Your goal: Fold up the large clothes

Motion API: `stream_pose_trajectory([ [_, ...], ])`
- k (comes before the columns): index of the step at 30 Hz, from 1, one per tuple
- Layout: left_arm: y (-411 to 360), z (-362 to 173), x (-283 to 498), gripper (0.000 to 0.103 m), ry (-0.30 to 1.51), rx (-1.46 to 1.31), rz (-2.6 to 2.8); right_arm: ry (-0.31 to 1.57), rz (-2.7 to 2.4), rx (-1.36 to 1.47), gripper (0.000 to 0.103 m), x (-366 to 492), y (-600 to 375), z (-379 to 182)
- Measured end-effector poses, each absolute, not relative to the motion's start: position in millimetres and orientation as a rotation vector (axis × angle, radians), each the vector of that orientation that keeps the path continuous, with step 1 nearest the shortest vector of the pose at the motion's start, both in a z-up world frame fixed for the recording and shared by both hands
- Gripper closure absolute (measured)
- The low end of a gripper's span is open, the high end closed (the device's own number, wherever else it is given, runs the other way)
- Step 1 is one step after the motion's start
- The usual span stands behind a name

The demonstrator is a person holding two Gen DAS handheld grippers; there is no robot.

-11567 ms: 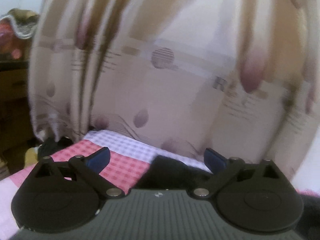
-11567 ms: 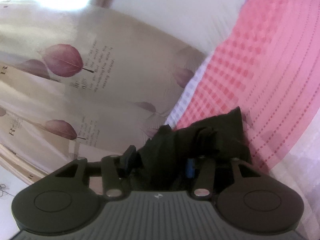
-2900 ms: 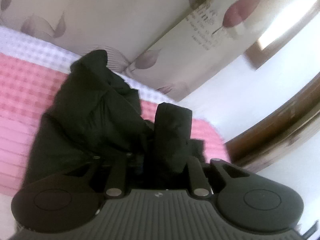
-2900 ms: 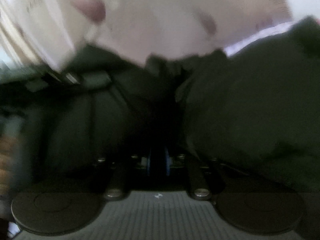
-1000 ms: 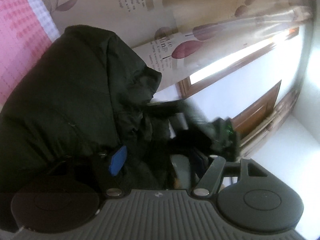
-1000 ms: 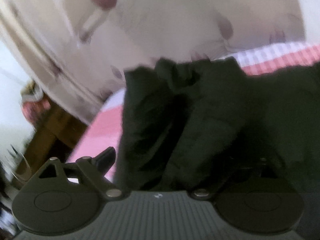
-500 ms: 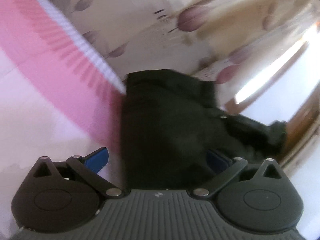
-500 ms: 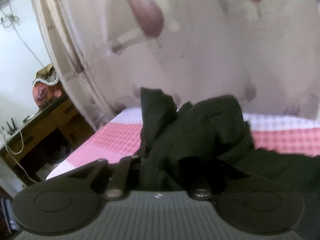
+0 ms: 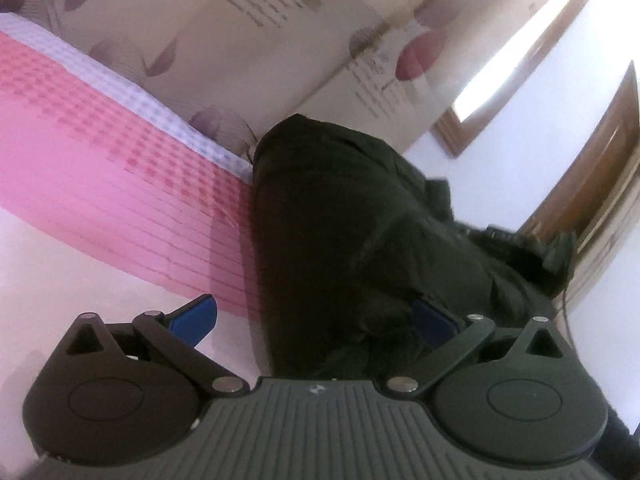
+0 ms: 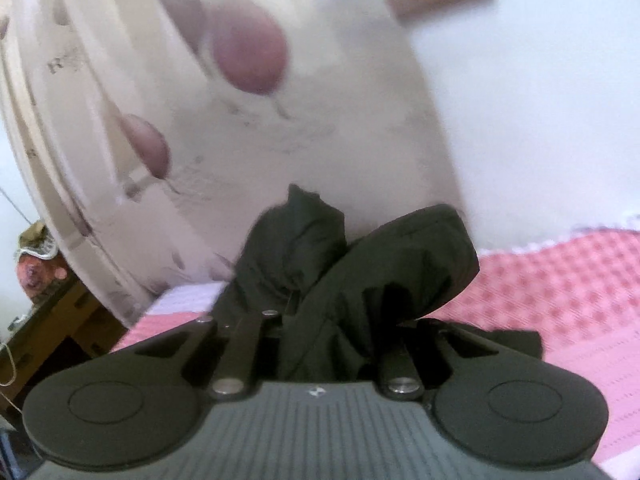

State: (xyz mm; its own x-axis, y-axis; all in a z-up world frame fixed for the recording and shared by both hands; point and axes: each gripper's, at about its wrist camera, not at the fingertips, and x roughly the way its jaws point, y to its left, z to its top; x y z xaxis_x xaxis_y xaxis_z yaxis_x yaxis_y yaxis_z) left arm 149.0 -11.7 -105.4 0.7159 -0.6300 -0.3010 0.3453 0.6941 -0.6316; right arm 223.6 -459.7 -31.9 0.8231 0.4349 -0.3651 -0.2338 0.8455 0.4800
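A black padded garment [image 9: 340,220] lies in a heap on the pink checked bed cover [image 9: 100,140], reaching from the far edge of the bed toward the camera. My left gripper [image 9: 316,318] stands wide open just over its near end. The left blue pad is above bare cover, the right one against the dark cloth, and neither presses on it. In the right wrist view, my right gripper [image 10: 320,344] is shut on a bunched fold of the garment [image 10: 400,256], which stands up in two puffy lobes above the fingers [image 10: 244,344]. The pads are buried in cloth.
A cream curtain [image 9: 240,40] with purple leaves hangs close behind the bed. A wooden window frame [image 9: 460,132] and a brown door [image 9: 592,168] are at the right. In the right wrist view, a wooden desk [image 10: 60,320] stands left of the bed [image 10: 560,288].
My left gripper has opened wide and drawn back off the garment, its view swinging toward the pink cover. My right gripper has closed on a fold of the garment and carried it sideways.
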Motion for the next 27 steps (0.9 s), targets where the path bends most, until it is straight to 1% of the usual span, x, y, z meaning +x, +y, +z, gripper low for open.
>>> stream_pose_trajectory([
  [5,-32,-94,158,0.001,0.514,-0.545,-0.580,0.513,0.351,0.479,0.088,214,-490,-97],
  [8,-48,-76,157,0.001,0.453,-0.444,-0.597,0.472,0.341,0.505,0.087,201,-507,-122],
  [10,-60,-67,161,0.001,0.423,-0.371,-0.610,0.457,0.335,0.482,0.086,197,-508,-128],
  [12,-73,-61,166,0.001,0.410,-0.340,-0.626,0.450,0.332,0.468,0.082,195,-506,-133],
  [14,-87,-57,171,0.001,0.393,-0.311,-0.651,0.447,0.314,0.427,0.076,195,-500,-134],
  [16,-104,-56,177,0.001,0.356,-0.235,-0.645,0.448,0.301,0.448,0.071,194,-500,-138],
  [18,-114,-63,187,0.001,0.391,-0.213,-0.641,0.453,0.300,0.506,0.068,195,-502,-147],
  [20,-115,-77,199,0.003,0.472,-0.251,-0.661,0.462,0.304,0.559,0.064,194,-502,-156],
  [22,-109,-90,201,0.003,0.527,-0.302,-0.663,0.477,0.305,0.575,0.064,194,-495,-158],
  [24,-98,-97,196,0.003,0.532,-0.335,-0.653,0.492,0.316,0.566,0.064,195,-483,-158],
  [27,-81,-100,183,0.003,0.521,-0.299,-0.626,0.520,0.349,0.564,0.064,201,-457,-158],
])
